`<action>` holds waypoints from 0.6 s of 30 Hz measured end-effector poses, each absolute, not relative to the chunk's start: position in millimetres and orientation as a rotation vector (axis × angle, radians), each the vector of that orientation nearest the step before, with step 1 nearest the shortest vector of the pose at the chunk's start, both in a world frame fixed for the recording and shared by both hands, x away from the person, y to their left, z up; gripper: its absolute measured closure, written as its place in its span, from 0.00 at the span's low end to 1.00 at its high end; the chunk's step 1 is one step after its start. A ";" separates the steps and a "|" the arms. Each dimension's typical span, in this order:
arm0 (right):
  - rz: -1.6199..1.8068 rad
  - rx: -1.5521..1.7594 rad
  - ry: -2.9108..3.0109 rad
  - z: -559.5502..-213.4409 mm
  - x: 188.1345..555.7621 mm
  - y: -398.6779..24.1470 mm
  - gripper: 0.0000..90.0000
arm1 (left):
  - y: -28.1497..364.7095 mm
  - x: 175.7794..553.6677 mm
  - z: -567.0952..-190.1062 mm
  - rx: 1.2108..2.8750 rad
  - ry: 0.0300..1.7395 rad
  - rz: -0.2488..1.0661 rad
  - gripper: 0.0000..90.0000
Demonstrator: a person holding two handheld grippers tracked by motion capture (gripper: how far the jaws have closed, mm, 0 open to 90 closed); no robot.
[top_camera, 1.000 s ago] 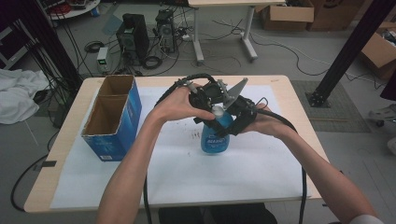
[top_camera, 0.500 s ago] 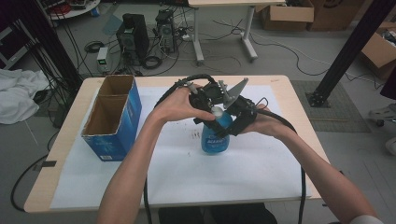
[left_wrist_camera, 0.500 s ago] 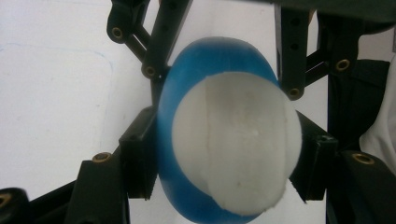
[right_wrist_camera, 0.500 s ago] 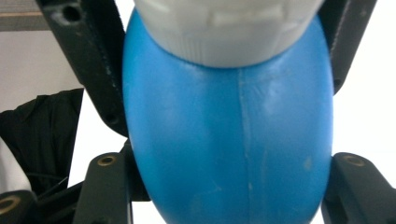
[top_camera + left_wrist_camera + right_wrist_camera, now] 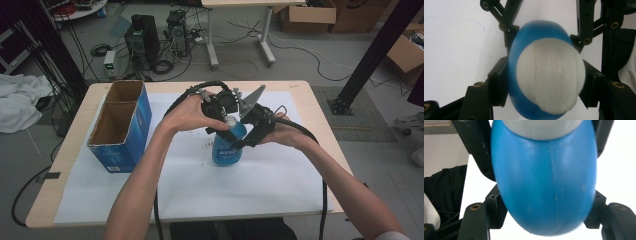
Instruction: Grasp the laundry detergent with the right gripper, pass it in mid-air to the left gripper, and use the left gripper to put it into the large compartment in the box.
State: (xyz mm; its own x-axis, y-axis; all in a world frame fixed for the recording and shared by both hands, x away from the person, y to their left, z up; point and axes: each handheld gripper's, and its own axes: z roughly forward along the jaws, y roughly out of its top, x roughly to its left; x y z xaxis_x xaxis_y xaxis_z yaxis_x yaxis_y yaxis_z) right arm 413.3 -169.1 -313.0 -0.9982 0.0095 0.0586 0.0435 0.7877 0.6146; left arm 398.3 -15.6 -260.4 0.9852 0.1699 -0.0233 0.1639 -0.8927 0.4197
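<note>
Forearms come in from the near edge of the bench (image 5: 300, 95) and meet over its middle, where a blue bottle (image 5: 227, 147) with a pale cap (image 5: 230, 120) stands upright on the white sheet (image 5: 280, 170). The left tongs (image 5: 226, 134) are clamped on the bottle from above, its jaws pressing both flanks just under the cap (image 5: 550, 77), likely to keep it steady. The right tongs (image 5: 241, 145) straddle the lower body (image 5: 544, 185) from the other side; their jaws have just been opening with the bottle between them, and I cannot tell whether the pads touch the plastic, so this looks like a handover of the hold. Farther off to the left sits an open blue box (image 5: 122, 127) with two compartments, probably where the bottle belongs
</note>
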 end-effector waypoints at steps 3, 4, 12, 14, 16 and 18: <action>-1.002 -0.064 -2.915 -313.5 413.5 -169.8 0.38 | -15.5 398.2 -259.6 2.695 0.237 0.020 0.42; -1.003 -0.065 -2.914 -313.6 413.5 -170.0 0.38 | -15.5 398.3 -259.3 2.695 0.236 0.021 0.42; -0.993 -0.065 -2.908 -314.4 413.1 -169.7 0.35 | -16.0 397.3 -259.2 2.697 0.229 0.017 0.42; -0.993 -0.060 -2.912 -314.7 412.8 -169.6 0.35 | -16.1 397.1 -259.0 2.701 0.231 0.015 0.42; -0.986 -0.052 -2.913 -314.9 412.6 -169.8 0.35 | -16.1 396.8 -259.3 2.701 0.229 0.016 0.42; -0.983 -0.053 -2.917 -314.9 412.2 -170.0 0.34 | -15.9 396.8 -259.2 2.703 0.229 0.015 0.42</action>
